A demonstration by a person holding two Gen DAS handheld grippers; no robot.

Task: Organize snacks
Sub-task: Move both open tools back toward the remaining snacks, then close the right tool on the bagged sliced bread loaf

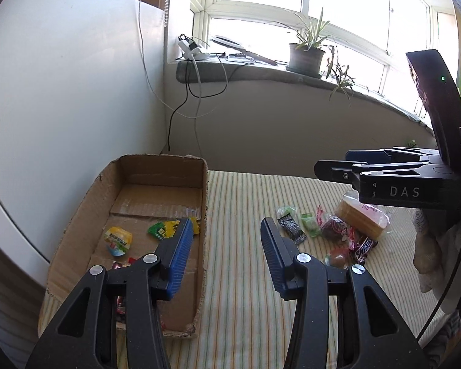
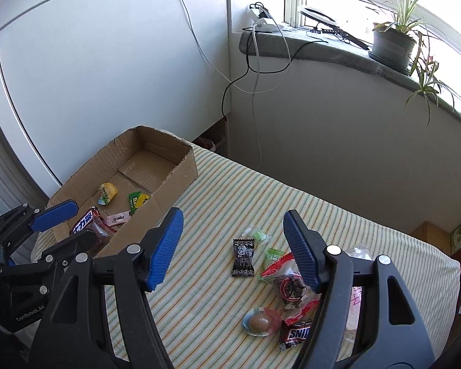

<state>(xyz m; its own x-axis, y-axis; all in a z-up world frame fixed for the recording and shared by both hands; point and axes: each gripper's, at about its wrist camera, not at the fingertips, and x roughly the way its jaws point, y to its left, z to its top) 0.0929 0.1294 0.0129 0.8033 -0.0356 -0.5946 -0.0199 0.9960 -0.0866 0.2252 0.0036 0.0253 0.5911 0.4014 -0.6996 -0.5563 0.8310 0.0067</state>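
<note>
A shallow cardboard box [image 1: 156, 169] [image 2: 181, 172] stands on a striped cloth. In it lie a yellow jelly cup [image 1: 118, 240] [image 2: 107, 193], a green-yellow packet [image 1: 163, 229] [image 2: 138, 200], a Snickers bar [image 2: 87, 224] and a pink packet [image 2: 117, 218]. Loose snacks lie to its right: a black packet [image 1: 292, 229] [image 2: 243, 256], green candies [image 1: 309, 224] [image 2: 258, 235], a red-wrapped snack [image 2: 289, 286], a jelly cup [image 2: 259, 323], a Snickers [image 1: 362, 247] [image 2: 295, 335] and wrapped crackers [image 1: 362, 220]. My left gripper [image 1: 227, 230] [image 2: 61, 224] is open and empty over the box's right wall. My right gripper [image 2: 233, 218] [image 1: 332, 163] is open and empty above the loose snacks.
A white panel [image 1: 61, 77] stands behind the box. Cables [image 1: 196, 92] hang from the windowsill [image 1: 261, 73], which bears a potted plant [image 1: 305, 55]. The striped cloth [image 1: 239, 276] spreads between the box and the snacks.
</note>
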